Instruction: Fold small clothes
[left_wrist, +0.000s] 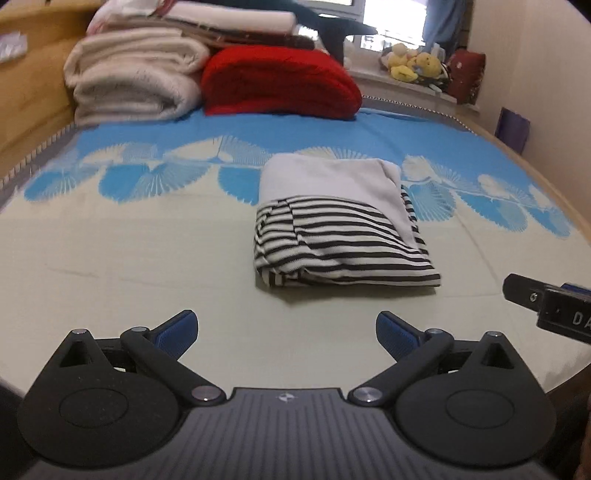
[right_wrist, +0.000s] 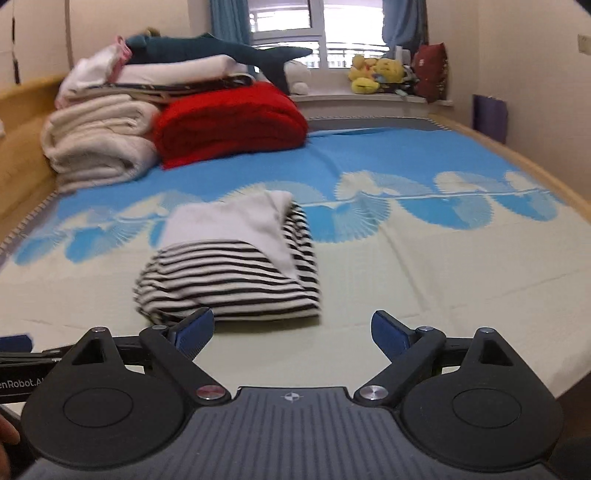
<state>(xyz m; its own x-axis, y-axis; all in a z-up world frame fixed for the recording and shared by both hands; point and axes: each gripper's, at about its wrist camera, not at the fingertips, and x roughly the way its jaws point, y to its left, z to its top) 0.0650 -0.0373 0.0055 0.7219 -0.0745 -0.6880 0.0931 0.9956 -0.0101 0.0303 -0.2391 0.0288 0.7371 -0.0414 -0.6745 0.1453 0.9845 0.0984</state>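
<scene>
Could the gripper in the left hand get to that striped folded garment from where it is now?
Probably yes. The left gripper stands open with nothing between its fingers, and only bare bedspread lies between it and the striped garment. The right gripper sits off to the side.

the folded garment (left_wrist: 343, 236) was black-and-white striped with a plain pale grey panel. the bedspread (left_wrist: 147, 258) was cream below, bright blue above, with fan-shaped motifs. behind lay a red blanket (left_wrist: 280, 83), a cream blanket (left_wrist: 133, 86), a dark teal plush shark (right_wrist: 221, 50) and yellow plush toys (right_wrist: 373, 72). the gripper pads (left_wrist: 177, 334) were blue.
</scene>
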